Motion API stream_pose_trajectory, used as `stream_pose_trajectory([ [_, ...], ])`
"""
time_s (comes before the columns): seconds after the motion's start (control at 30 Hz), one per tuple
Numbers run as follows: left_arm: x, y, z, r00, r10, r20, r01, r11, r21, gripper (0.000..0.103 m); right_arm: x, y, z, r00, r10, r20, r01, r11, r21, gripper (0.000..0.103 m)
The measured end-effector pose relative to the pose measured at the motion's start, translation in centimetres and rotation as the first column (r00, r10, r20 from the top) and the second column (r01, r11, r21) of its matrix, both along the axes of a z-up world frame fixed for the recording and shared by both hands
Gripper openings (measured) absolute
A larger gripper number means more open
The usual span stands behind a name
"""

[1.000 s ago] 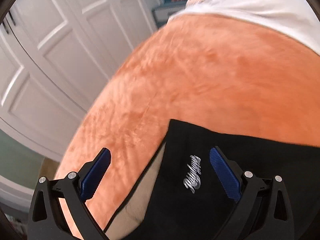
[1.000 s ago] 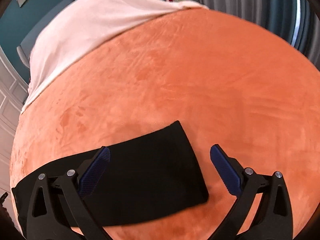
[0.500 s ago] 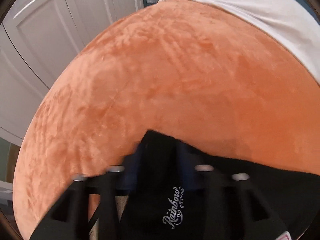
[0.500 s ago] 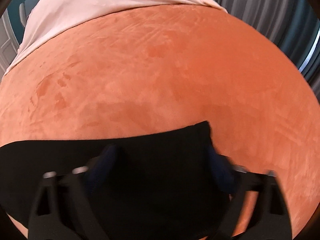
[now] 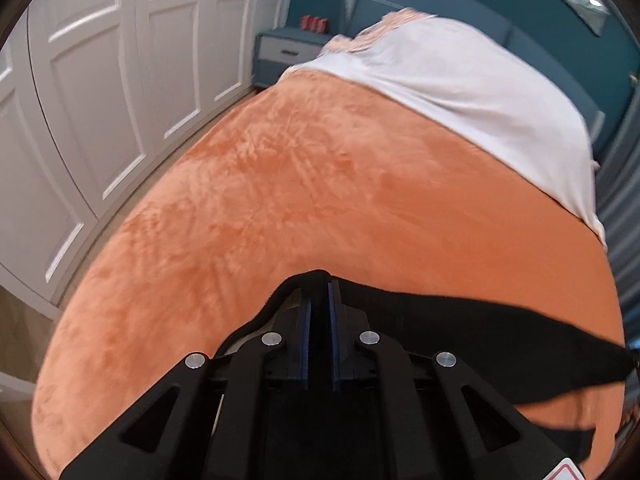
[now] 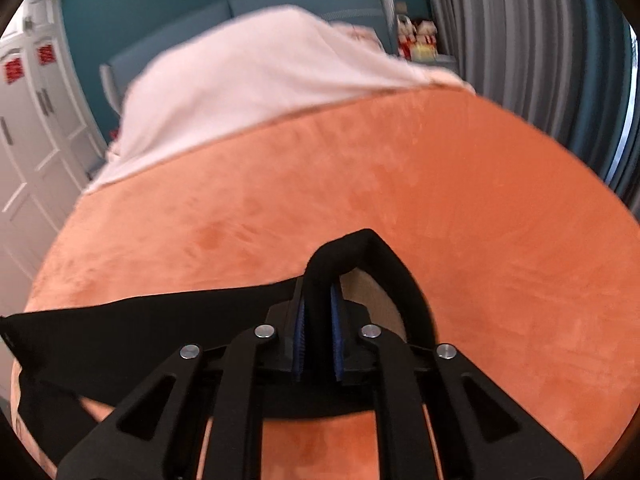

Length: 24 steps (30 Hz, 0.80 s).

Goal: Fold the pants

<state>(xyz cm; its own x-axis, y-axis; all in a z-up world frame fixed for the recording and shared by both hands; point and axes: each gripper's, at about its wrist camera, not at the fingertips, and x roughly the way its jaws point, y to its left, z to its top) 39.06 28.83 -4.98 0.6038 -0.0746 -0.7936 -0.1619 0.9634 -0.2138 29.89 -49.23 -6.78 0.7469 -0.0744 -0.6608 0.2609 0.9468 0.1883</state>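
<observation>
Black pants (image 5: 460, 320) now lifted off orange blanket (image 5: 320, 200), left gripper (image 5: 319, 312) and right gripper (image 6: 318, 320) newly clamped on fabric

An orange plush blanket (image 5: 340, 184) covers the bed, with a white sheet (image 5: 460, 92) at its far end against a padded blue headboard (image 6: 248, 28) and teal wall (image 6: 92, 12). White panelled wardrobe doors (image 5: 100, 92) line 1 side beside a blue nightstand (image 5: 284, 50); grey curtains (image 6: 520, 48) hang on the other.
</observation>
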Motion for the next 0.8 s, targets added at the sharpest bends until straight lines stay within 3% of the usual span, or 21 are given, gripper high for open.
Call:
stream_pose_trajectory([
  [0.07,-2.7,0.1,1.1,0.999,-0.035,0.000,0.035,0.999,0.013,0.007,-3.2,0.9,1.6,0.999,0.035,0.009,-0.035,0.999,-0.028,0.008],
  [0.23,-10.7,-0.2,1.1,0.990,-0.120,-0.075,0.130,0.979,0.155,0.009,-10.1,2.4,1.7,0.996,0.080,-0.049,-0.083,0.994,-0.069,0.008],
  [0.4,-14.2,0.4,-5.3,0.967,-0.094,-0.238,0.155,0.955,0.251,0.011,-15.0,2.7,-2.9,0.985,0.053,-0.164,-0.064,0.996,-0.063,0.008],
  [0.53,-14.5,1.2,-10.4,0.951,-0.017,-0.309,0.133,0.925,0.357,0.018,-17.1,2.5,-7.7,0.964,0.018,-0.264,-0.035,0.998,-0.057,0.008],
  [0.6,-15.3,2.3,-11.3,0.944,0.035,-0.327,0.098,0.919,0.382,0.018,-18.2,1.9,-9.6,0.954,-0.004,-0.301,-0.005,1.000,-0.028,0.009],
  [0.63,-15.5,2.7,-11.1,0.945,0.063,-0.320,0.074,0.914,0.399,0.019,-18.8,1.8,-9.9,0.951,-0.017,-0.307,0.009,1.000,-0.027,0.013],
  [0.67,-15.9,3.3,-10.5,0.947,0.086,-0.310,0.053,0.909,0.414,0.021,-19.6,1.6,-10.0,0.952,-0.030,-0.305,0.022,0.999,-0.027,0.024],
  [0.73,-16.8,4.0,-8.7,0.952,0.126,-0.280,0.012,0.896,0.443,0.047,-20.9,1.5,-9.6,0.953,-0.053,-0.297,0.041,0.998,-0.046,0.037],
  [0.8,-17.8,3.7,-6.0,0.967,0.135,-0.218,-0.014,0.877,0.481,0.053,-22.4,1.2,-8.9,0.959,-0.072,-0.273,0.062,0.997,-0.046,0.048],
])
